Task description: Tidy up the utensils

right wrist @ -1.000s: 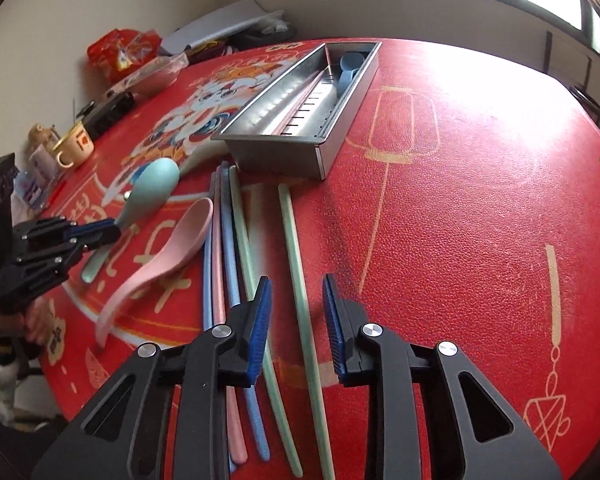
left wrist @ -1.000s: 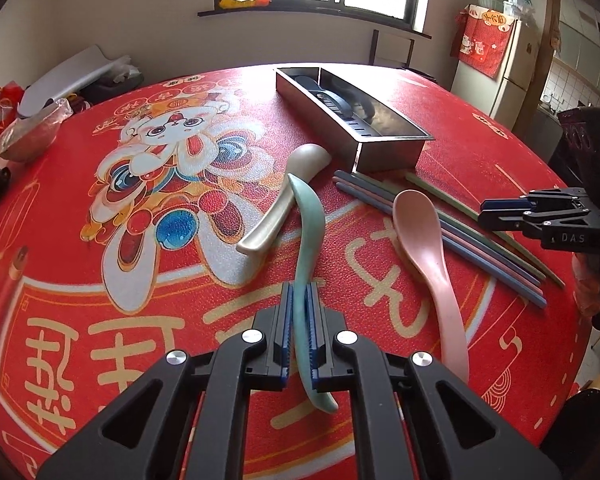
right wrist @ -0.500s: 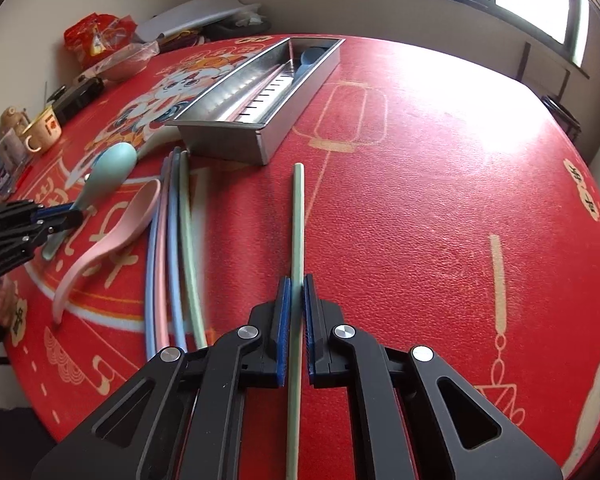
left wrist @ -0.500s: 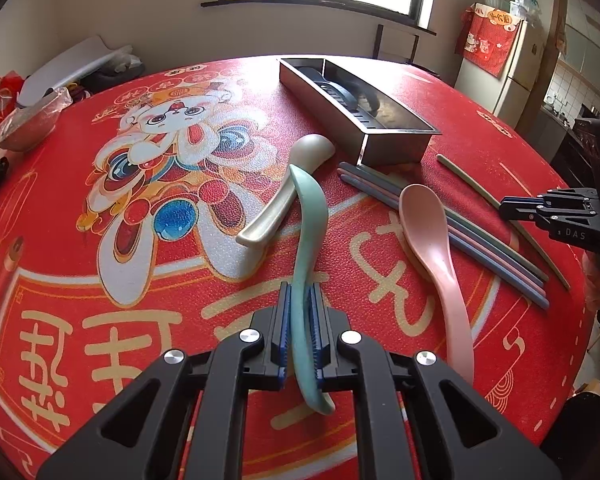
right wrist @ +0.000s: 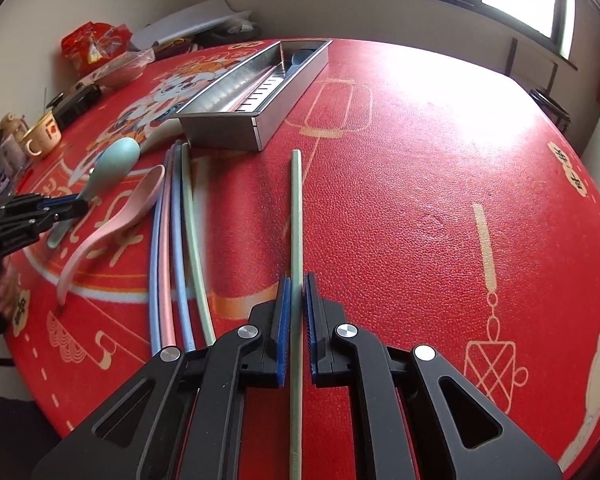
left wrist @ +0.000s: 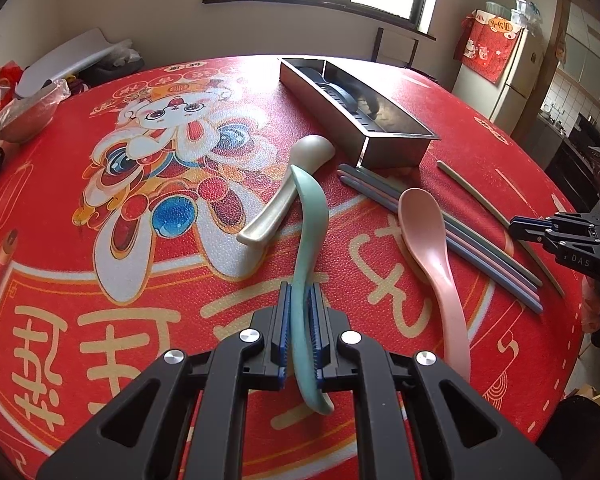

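Here, the left claw (left wrist: pixel 300 316) clamps a teal spoon's (left wrist: pixel 306 240) handle above the red counter (right wrist: pixel 420 200), while the right claw (right wrist: pixel 296 308) pinches a green chopstick (right wrist: pixel 297 208) near the steel tray (right wrist: pixel 260 92).

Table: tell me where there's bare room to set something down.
Free: the red cloth right of the lone green chopstick and metal tray. Crowded: in front of the tray, where the chopstick bundle, pink spoon and grey spoon lie.
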Demonstrator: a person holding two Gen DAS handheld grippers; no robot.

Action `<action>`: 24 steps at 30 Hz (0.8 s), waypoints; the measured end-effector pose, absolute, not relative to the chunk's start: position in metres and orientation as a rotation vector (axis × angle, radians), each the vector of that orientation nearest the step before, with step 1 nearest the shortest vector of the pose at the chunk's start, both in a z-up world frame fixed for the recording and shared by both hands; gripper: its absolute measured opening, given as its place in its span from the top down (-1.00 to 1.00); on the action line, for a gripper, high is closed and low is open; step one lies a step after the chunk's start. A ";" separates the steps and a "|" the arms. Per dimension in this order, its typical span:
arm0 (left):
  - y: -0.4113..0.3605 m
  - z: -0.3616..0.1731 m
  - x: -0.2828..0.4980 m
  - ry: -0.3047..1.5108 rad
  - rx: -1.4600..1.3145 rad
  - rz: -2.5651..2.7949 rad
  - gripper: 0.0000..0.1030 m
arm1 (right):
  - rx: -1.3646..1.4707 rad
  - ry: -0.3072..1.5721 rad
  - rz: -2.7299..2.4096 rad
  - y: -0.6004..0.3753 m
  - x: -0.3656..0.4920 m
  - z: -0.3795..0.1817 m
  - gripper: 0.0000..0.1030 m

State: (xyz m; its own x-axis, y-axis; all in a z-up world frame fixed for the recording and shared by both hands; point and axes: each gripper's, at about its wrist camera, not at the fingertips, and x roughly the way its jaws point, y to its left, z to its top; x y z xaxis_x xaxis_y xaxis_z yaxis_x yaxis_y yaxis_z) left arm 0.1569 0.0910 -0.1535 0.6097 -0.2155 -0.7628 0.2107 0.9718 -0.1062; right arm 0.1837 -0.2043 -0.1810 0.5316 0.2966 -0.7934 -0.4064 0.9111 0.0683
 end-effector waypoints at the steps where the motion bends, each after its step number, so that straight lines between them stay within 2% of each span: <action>1: 0.091 -0.154 0.157 0.881 -0.005 -0.246 0.81 | -0.131 0.917 0.423 -0.205 0.183 -0.181 0.86; 14: 0.093 -0.149 0.153 0.853 -0.012 -0.235 0.87 | 0.067 0.878 0.445 -0.228 0.189 -0.171 0.89; 24: 0.117 -0.139 0.144 0.771 -0.143 -0.222 0.87 | 0.190 0.834 0.411 -0.250 0.193 -0.159 0.89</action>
State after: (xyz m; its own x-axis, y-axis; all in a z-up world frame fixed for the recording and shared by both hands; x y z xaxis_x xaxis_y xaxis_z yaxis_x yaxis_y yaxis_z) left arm 0.1438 0.1169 -0.1388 0.6959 -0.2503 -0.6731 0.1459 0.9670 -0.2087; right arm 0.1930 -0.2504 -0.1590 0.5992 0.4259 -0.6779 -0.2789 0.9048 0.3219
